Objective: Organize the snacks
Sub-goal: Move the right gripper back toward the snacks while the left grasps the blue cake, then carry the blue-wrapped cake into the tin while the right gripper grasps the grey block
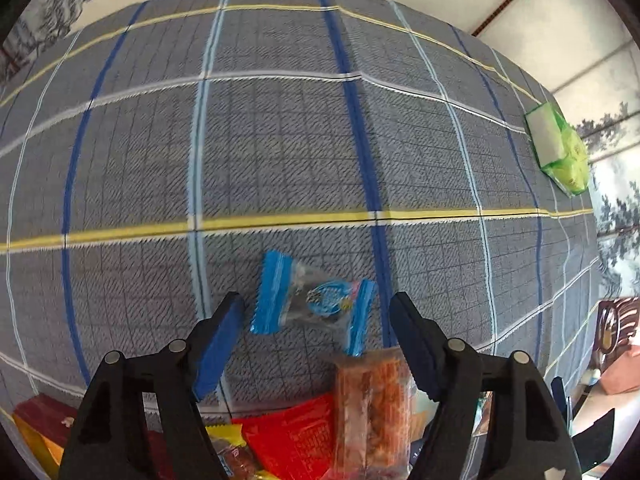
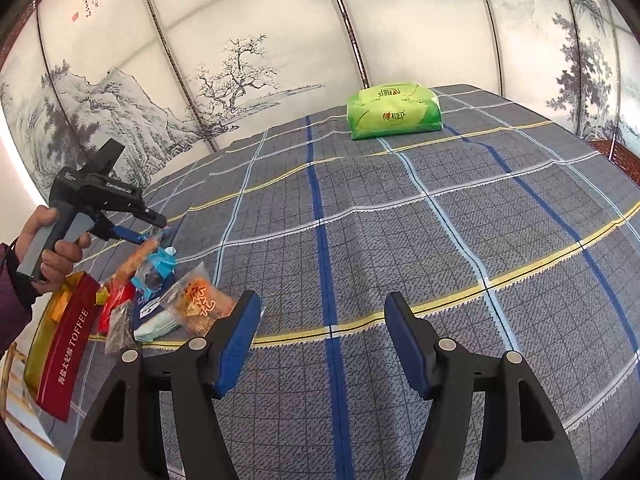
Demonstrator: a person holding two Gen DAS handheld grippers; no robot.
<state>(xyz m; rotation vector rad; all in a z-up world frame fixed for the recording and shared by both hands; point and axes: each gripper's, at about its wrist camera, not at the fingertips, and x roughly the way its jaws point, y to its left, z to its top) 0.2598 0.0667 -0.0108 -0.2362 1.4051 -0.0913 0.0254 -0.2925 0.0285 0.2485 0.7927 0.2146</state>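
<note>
A small clear packet with blue ends (image 1: 314, 300) lies on the plaid cloth just ahead of my open, empty left gripper (image 1: 318, 312). Behind it, near the jaws, lie an orange-brown snack bar (image 1: 372, 404), a red packet (image 1: 296, 436) and a yellow packet (image 1: 222, 432). In the right wrist view the same pile sits at the left: a red TOFFEE box (image 2: 68, 344), an orange packet (image 2: 198, 304), the blue-ended packet (image 2: 154, 270). My left gripper (image 2: 150, 228) hovers over that pile. My right gripper (image 2: 322, 320) is open and empty above bare cloth.
A green tissue pack (image 2: 394, 112) stands at the far side of the table; it also shows in the left wrist view (image 1: 560, 148). The plaid cloth (image 2: 400, 216) covers the table. Painted screen panels (image 2: 240, 40) stand behind it. A wooden chair (image 1: 616, 320) is at the right.
</note>
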